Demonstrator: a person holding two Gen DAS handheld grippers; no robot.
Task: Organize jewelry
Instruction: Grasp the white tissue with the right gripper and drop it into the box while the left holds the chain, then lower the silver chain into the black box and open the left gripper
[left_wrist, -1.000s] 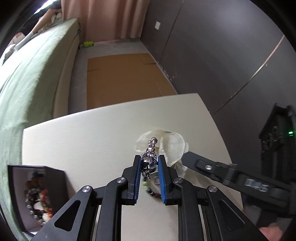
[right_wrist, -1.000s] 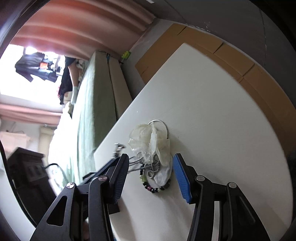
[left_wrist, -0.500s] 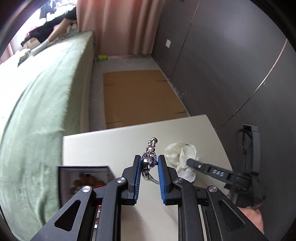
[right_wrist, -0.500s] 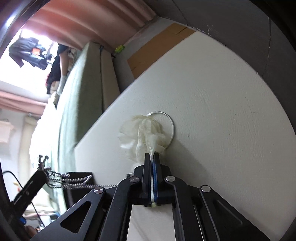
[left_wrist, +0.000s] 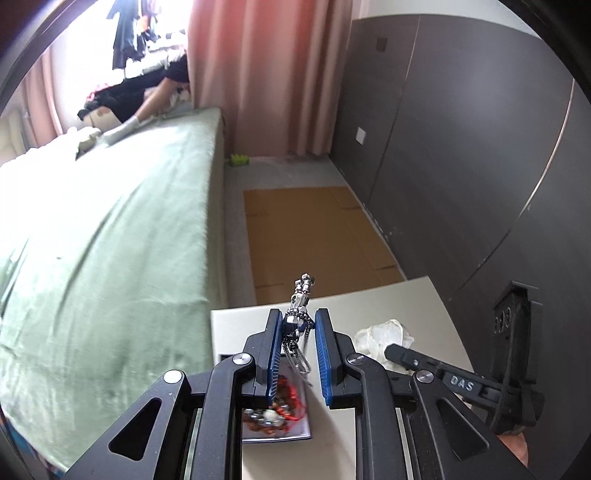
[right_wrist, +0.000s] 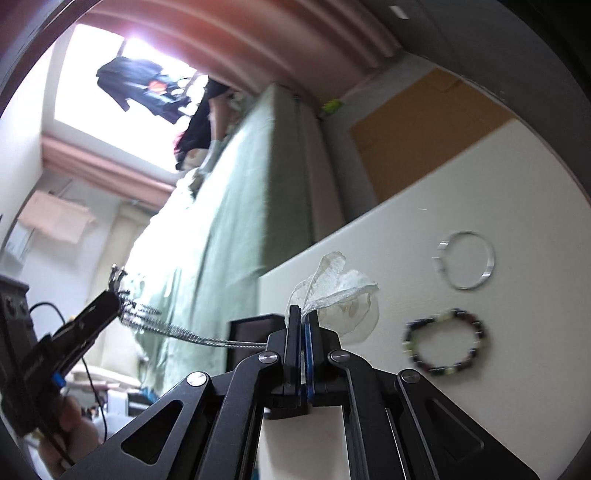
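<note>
The left gripper has its blue-padded fingers clamped on a silver chain necklace, whose metal pendant sticks out toward 12 o'clock past the fingertips while loops of chain hang down between the fingers. Directly beneath it, toward 6 o'clock in the left wrist view, sits an open dark jewelry box on the pale worktop, with red and mixed beads blurred inside it. The right gripper has its fingers pressed together on a sheer white organza pouch, which fans out above the fingertips and is lifted off the worktop; in the left wrist view the same pouch shows at about 3 o'clock of the necklace. In the right wrist view the chain runs from the left gripper at 9 o'clock across to just beside the right gripper's fingers. On the worktop at 3 o'clock of the pouch lie a silver bangle and, nearer the camera, a dark beaded bracelet, the two near each other but apart. A green bed lies beyond the worktop's edge, and flat brown cardboard covers the floor beside it.
</note>
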